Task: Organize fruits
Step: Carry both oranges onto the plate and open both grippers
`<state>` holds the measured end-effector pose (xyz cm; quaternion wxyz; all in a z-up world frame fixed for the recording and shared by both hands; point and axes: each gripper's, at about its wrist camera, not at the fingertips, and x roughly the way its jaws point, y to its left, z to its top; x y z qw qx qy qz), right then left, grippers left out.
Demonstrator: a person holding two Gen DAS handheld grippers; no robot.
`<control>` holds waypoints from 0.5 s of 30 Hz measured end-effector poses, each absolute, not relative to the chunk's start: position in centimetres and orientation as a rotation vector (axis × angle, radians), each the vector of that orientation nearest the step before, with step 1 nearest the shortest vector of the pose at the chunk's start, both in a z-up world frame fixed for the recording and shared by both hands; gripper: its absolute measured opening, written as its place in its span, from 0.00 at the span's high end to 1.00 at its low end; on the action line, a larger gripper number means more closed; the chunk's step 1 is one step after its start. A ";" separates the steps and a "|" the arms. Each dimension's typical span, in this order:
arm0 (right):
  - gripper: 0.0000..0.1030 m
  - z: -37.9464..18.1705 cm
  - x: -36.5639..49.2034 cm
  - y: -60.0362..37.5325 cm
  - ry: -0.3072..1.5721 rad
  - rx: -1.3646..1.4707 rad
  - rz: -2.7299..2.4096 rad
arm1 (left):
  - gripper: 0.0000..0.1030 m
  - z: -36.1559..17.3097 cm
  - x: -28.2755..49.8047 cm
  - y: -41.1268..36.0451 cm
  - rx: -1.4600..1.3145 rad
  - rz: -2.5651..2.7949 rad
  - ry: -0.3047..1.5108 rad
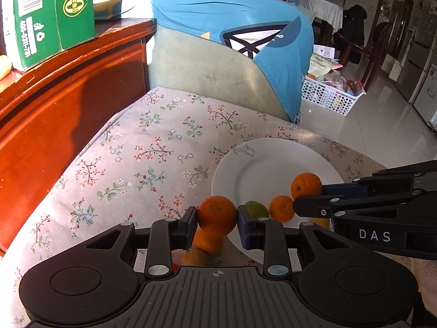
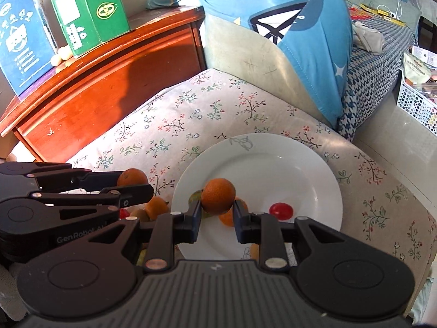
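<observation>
We hold an orange in each tongs: the left tongs (image 1: 217,220) clench one orange (image 1: 217,214) left of the plate (image 2: 286,164); the right tongs (image 2: 217,213) grip another (image 2: 218,195) over it. Next, we judge, release both onto the plate.

Each hand-held gripper is built of matte black plastic. On the left hand-held gripper (image 1: 217,220) a ribbed grey centre plate with a small crosshair mark is flanked by two rounded housings with shallow circular recesses. Silver round pivot pins are set into the linkage arms, and the fingers (image 1: 188,224) are faced with dark blue pads. The right hand-held gripper (image 2: 217,217) is shaped alike; white "DAS" lettering is seen on its side, and "GenRobot.AI" on the left one's.
</observation>
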<state>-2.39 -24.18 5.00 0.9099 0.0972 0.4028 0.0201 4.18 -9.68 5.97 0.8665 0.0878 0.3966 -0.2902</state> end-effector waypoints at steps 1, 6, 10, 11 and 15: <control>0.76 4.9 -2.2 -24.4 0.833 0.198 0.033 | 0.72 5.9 4.4 -10.0 0.188 -0.612 0.831; 0.76 4.3 -1.1 -25.6 0.849 0.194 -0.011 | 0.72 5.3 5.8 -11.7 0.195 -0.628 0.850; 0.76 3.7 -0.3 -26.1 0.867 0.197 -0.024 | 0.72 4.9 6.5 -12.8 0.205 -0.640 0.856; 0.76 3.5 -0.1 -26.2 0.873 0.198 -0.028 | 0.72 4.8 6.7 -13.1 0.209 -0.641 0.858; 0.76 2.9 0.6 -26.6 0.890 0.206 -0.046 | 0.72 4.2 7.3 -13.8 0.223 -0.641 0.871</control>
